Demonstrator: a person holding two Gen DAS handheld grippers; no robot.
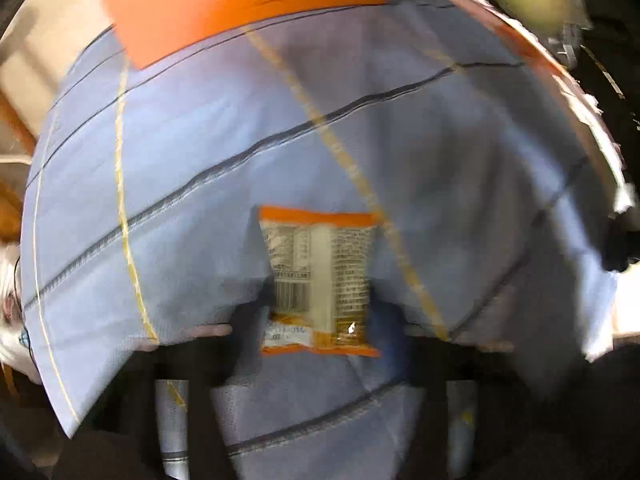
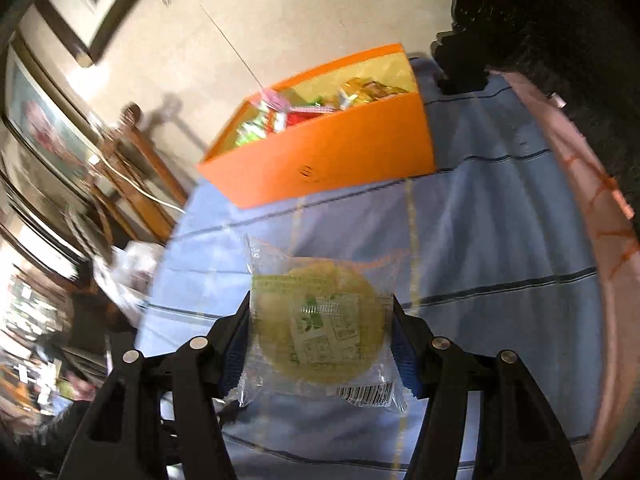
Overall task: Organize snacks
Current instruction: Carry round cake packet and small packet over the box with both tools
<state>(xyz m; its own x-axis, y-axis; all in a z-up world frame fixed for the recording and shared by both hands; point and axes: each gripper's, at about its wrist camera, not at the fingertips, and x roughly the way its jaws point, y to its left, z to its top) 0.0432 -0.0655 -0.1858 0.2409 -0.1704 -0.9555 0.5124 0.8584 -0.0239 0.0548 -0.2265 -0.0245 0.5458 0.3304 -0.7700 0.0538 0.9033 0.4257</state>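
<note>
orange box (image 2: 320,168) at upper centre already holds several snacks. right tongs (image 2: 320,344) grip a clear-wrapped round cake (image 2: 320,332); left tongs (image 1: 320,312) straddle an orange packet (image 1: 320,280) low over the table (image 1: 180,152), grip unclear.

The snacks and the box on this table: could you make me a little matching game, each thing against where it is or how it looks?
Things:
1. round cake
2. orange packet
3. orange box
4. tablecloth

Descriptions:
A. blue, with dark and yellow lines
B. open on top, with snacks inside
C. in a clear wrapper, between the right hand-held gripper's fingers
D. back side up, barcode showing, between the left hand-held gripper's fingers

Pairs: 1-C, 2-D, 3-B, 4-A
</note>
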